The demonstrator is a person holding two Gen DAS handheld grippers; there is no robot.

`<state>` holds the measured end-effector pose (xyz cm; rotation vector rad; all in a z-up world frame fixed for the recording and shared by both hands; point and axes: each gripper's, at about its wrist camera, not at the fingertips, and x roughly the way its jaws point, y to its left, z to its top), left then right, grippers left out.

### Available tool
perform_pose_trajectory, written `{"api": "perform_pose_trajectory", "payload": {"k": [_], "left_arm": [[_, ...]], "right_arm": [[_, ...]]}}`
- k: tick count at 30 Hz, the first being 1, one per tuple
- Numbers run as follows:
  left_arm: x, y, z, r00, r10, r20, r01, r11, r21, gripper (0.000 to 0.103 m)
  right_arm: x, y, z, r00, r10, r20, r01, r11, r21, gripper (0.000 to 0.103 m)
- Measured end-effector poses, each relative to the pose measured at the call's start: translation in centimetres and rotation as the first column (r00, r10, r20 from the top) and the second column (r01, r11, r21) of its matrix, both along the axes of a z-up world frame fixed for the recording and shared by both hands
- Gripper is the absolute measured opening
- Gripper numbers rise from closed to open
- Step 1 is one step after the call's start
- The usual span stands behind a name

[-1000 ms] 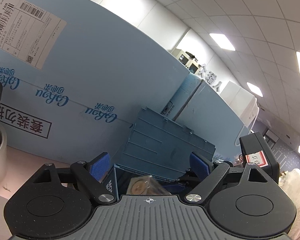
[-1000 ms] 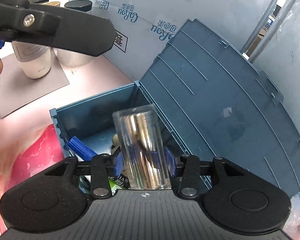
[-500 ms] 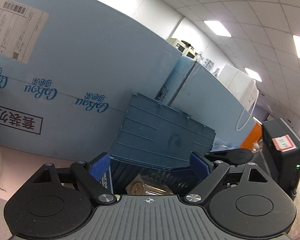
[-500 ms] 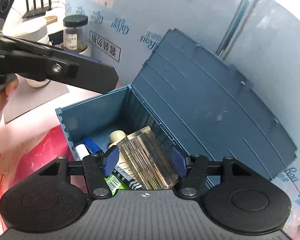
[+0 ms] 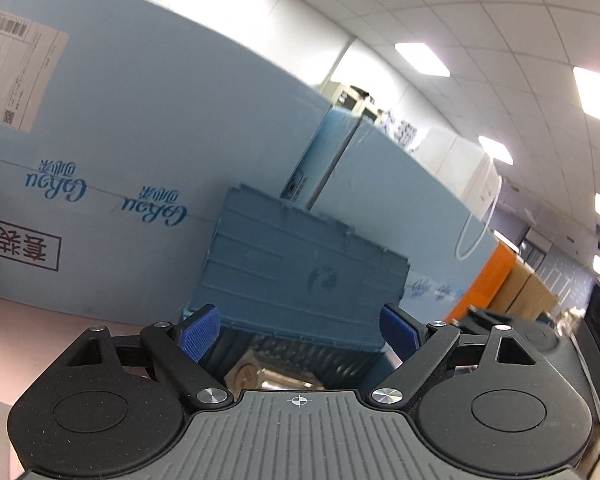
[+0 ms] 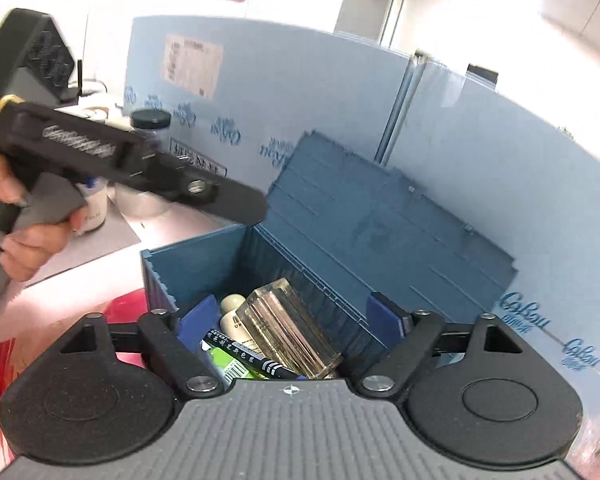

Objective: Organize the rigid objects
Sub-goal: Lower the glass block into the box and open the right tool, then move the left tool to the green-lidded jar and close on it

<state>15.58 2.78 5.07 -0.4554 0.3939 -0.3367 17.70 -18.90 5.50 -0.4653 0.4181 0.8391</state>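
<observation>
Ahead of the left gripper, the light-blue carton carries the script brand "CoRou" printed several times, boxed Chinese characters lower left, and a white barcode label whose print is too small to read.

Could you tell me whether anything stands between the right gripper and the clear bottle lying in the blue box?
Nothing visible does. The right gripper hangs open just above the blue box, whose lid is tipped back. The clear bottle lies on top of the other items, directly below the jaws.
</observation>
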Motion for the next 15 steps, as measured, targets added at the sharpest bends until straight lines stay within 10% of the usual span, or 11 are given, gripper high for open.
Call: {"api": "perform_pose_trajectory", "payload": {"k": [15], "left_arm": [[-4.6, -6.7, 2.2, 0.975, -0.043, 0.218, 0.016, 0.992, 0.124, 0.097]], "right_arm": [[-9.1, -7.5, 0.4, 0.936, -0.257, 0.239, 0.184, 0.939, 0.29, 0.1]]}}
